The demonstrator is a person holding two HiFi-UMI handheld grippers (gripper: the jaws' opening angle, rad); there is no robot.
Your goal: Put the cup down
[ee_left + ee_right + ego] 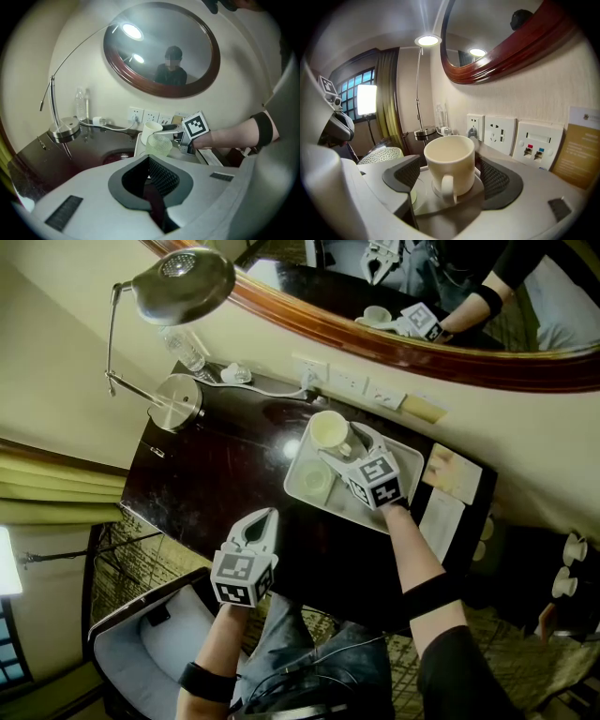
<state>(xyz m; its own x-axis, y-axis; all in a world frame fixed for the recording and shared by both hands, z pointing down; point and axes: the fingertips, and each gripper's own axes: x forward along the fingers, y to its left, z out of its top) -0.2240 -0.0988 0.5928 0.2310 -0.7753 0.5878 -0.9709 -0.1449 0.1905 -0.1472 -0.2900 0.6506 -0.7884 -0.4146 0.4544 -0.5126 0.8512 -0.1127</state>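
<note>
The cream ceramic cup (328,430) is a plain, straight-sided mug with an empty, pale inside and one loop handle. It stands upright at the far left corner of the white rectangular tray (328,498). In the right gripper view the handle faces the camera.

The right gripper (352,451) reaches over the tray from the near right. Its jaws are spread wide on either side of the cup, and a thin gap shows at each pad, so nothing is gripped. The left gripper (262,518) hangs over the near edge of the dark glossy table (216,474), jaws pressed together and empty.

A pale green textured glass (159,144) sits on the tray just near and left of the cup. At the table's far left stand a metal desk lamp (175,401) and a clear plastic bottle (183,348). White wall sockets (347,381) run behind the cup, below a wood-framed oval mirror (375,334). Printed cards (455,474) lie right of the tray.
</note>
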